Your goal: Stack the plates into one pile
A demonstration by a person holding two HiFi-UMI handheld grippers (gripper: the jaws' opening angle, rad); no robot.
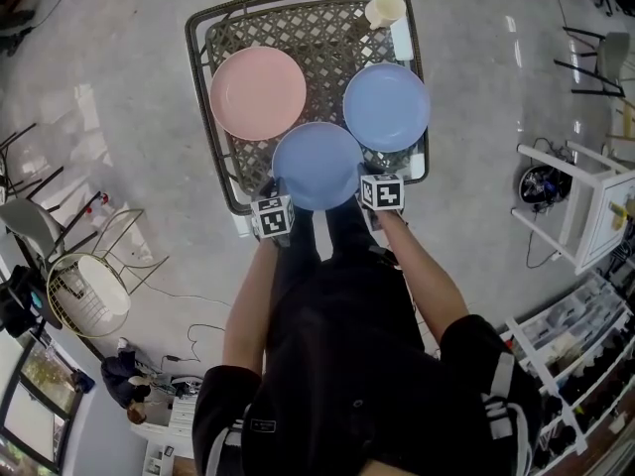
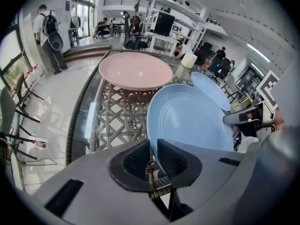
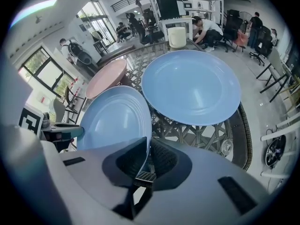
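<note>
The bench (image 1: 327, 28) is the biggest thing. It has a woven top with criss-cross strips.

The person stands at its near edge. Both bare arms reach forward and down, side by side. The left arm (image 1: 248, 305) goes to the left side of the nearest plate. The right arm (image 1: 427, 276) goes to its right side. The elbows stay close to the body.

Three plates are on the bench. The pink plate (image 1: 258, 92) is at the back left. The far blue plate (image 1: 387, 107) is at the back right. The near blue plate (image 1: 317, 165) is in front, at the bench's near edge, between the two hands. Its rim meets the rim of the far blue plate, and the pink plate is just beside it.

The left hand-held gripper (image 2: 153, 146) is clamped on the left rim of the near blue plate. The right hand-held gripper (image 3: 149, 146) is clamped on its right rim.

A small cream cup (image 1: 385, 8) stands at the back right corner.
</note>
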